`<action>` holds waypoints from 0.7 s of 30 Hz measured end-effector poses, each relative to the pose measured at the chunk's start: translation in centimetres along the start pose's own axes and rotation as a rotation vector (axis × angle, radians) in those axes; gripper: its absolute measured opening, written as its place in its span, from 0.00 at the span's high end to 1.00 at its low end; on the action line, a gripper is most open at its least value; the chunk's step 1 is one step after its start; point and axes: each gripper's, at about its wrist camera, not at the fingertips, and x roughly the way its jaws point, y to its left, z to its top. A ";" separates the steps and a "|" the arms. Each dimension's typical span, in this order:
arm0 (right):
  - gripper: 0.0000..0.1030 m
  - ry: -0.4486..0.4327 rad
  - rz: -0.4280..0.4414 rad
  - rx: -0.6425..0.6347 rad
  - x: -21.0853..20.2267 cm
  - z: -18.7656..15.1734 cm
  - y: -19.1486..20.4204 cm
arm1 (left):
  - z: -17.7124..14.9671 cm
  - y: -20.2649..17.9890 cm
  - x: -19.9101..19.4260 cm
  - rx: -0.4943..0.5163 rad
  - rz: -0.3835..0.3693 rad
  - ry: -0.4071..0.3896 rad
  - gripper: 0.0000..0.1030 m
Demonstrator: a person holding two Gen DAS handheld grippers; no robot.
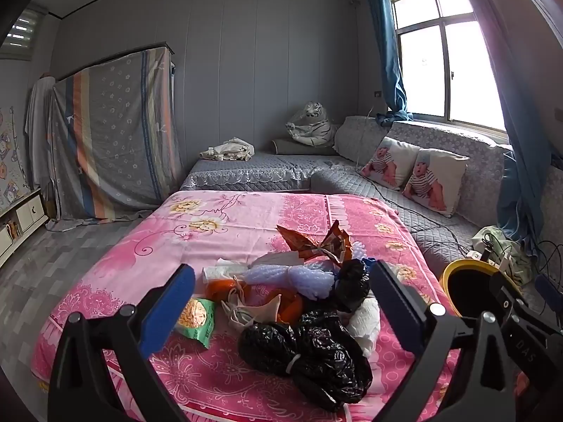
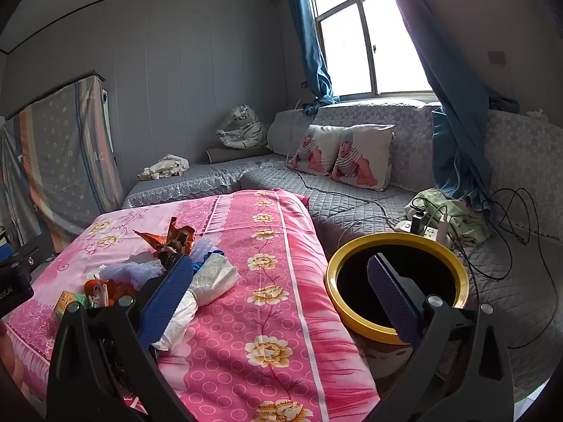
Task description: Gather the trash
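**Both claws wide over the trash pile**

The left claw point(image 1: 281, 302) stands wide and empty, its blue pads framing a crumpled black plastic bag point(image 1: 309, 351) nearest the camera on the pink floral bedspread point(image 1: 197, 218). Just behind lie a green snack packet point(image 1: 197, 320), orange scraps point(image 1: 225, 286), pale bubble wrap point(image 1: 281, 274) and a torn orange foil wrapper point(image 1: 316, 242). The right claw point(image 2: 281, 288) is equally wide and empty, between a white tissue pack point(image 2: 214, 274) on the bed and the yellow-rimmed round bin point(image 2: 334, 281) beside it. Farther off, a grey quilted sofa point(image 2: 345, 211) runs under the window point(image 2: 366, 42).
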 end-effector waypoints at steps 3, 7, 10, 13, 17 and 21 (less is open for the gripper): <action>0.08 0.000 -0.001 0.001 0.0 0.0 0.0 | 0.0 0.0 0.0 0.000 -0.001 0.001 0.07; 0.08 0.000 0.000 0.001 0.1 0.0 0.0 | 0.0 0.0 0.0 -0.001 -0.001 0.000 0.07; 0.08 0.001 0.000 0.001 0.1 0.0 0.0 | 0.0 0.0 0.0 0.000 -0.001 0.000 0.07; 0.08 0.001 0.001 0.003 0.0 0.1 -0.2 | 0.0 0.0 0.0 -0.001 -0.002 0.000 0.07; 0.08 0.000 0.002 0.000 0.0 -0.1 0.1 | 0.2 0.0 0.0 -0.003 -0.003 0.000 0.07; 0.08 -0.002 0.002 0.001 0.0 -0.1 0.1 | 0.2 -0.1 0.0 -0.002 -0.003 -0.003 0.07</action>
